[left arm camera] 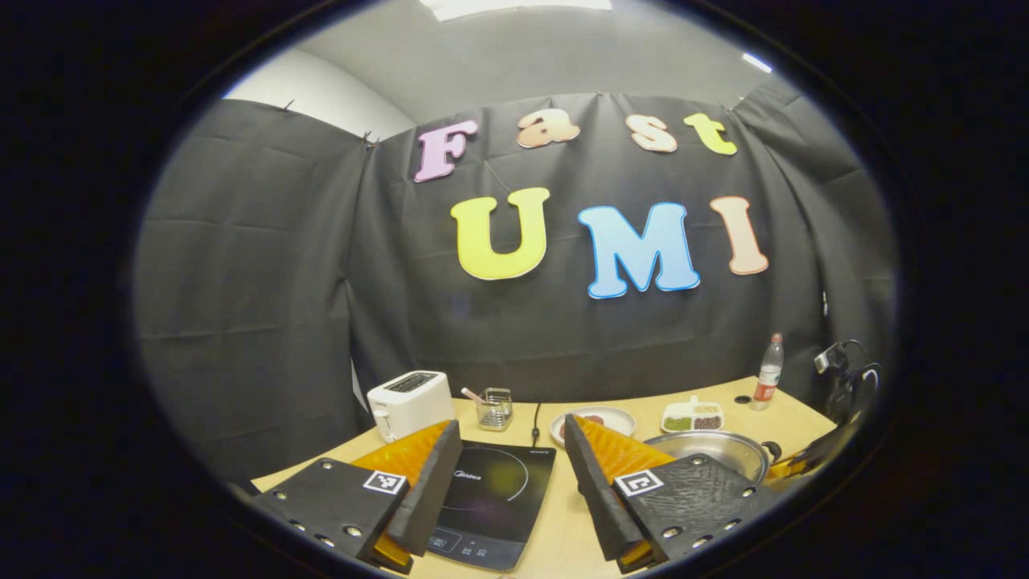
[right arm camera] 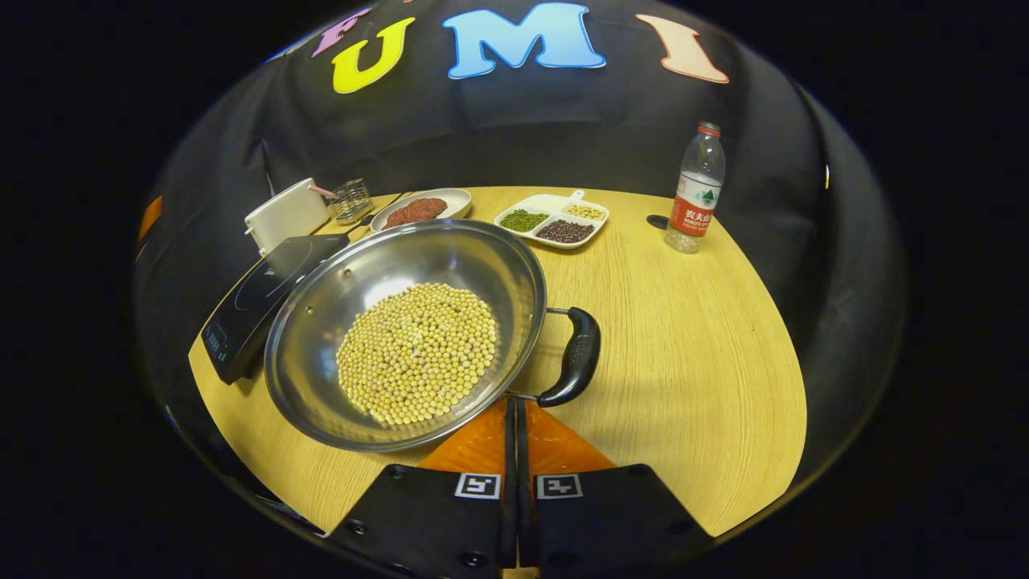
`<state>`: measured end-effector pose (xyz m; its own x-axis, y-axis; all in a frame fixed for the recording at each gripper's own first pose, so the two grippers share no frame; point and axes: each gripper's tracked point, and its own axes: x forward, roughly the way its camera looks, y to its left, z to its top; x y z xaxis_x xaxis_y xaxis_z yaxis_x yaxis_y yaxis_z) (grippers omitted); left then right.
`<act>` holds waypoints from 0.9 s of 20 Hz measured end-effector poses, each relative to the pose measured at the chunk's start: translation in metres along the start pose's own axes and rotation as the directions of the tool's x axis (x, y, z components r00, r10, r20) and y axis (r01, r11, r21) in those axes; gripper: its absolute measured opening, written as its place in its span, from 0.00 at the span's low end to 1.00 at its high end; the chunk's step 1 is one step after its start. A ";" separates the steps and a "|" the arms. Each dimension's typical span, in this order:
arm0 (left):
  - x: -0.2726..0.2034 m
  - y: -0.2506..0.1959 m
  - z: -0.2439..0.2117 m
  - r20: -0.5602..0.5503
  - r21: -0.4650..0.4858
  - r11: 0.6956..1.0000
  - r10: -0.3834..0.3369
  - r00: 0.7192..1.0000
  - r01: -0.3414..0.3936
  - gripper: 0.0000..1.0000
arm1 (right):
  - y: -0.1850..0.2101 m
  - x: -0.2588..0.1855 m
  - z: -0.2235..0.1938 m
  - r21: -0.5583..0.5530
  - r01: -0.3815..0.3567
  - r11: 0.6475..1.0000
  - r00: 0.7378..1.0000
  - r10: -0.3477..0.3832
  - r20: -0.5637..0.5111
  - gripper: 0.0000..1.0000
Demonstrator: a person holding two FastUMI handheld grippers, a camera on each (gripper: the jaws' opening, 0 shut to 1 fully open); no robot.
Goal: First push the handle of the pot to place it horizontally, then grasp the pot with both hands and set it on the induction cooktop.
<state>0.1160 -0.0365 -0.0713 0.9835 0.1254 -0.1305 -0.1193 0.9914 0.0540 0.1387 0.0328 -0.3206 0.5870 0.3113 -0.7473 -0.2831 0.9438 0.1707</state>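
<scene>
The steel pot [right arm camera: 406, 330], laden with beans and likely heavy and slick, sits on the worktop [right arm camera: 691, 338] beside the cooktop [right arm camera: 257, 301]; right fingers [right arm camera: 482, 438] together near its handle [right arm camera: 575, 358], left fingers [left arm camera: 430, 474] apart.

Left gripper [left arm camera: 506, 474] was held level above the table, fingers spread wide apart. Right gripper [right arm camera: 515, 426] pointed downward, fingers pressed together with nothing between them.

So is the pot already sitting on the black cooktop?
No, in the right gripper view the pot full of beans rests on the wooden table, beside the induction cooktop, not on it.
</scene>
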 end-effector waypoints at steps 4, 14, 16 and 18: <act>0.004 -0.005 -0.007 -0.010 -0.008 1.000 -0.016 1.000 0.016 0.76 | -0.004 -0.001 0.006 0.046 0.024 0.999 1.000 -0.024 0.018 0.02; 0.034 -0.035 -0.039 -0.077 -0.102 0.981 -0.176 0.981 0.168 0.82 | -0.017 -0.077 0.073 0.110 0.106 0.988 0.935 -0.137 0.328 0.98; 0.042 -0.040 -0.043 -0.086 -0.106 0.978 -0.188 0.978 0.179 0.80 | -0.014 -0.083 0.085 0.114 0.111 0.987 0.921 -0.146 0.363 0.98; 0.052 -0.048 -0.051 -0.100 -0.111 0.973 -0.212 0.972 0.201 0.76 | -0.010 -0.084 0.089 0.117 0.095 0.989 0.919 -0.132 0.370 0.98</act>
<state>0.1659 -0.0755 -0.1314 0.9677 -0.0850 -0.2373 0.0668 0.9943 -0.0837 0.1599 0.0074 -0.2024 0.8581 0.2024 -0.4719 -0.1352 0.9757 0.1725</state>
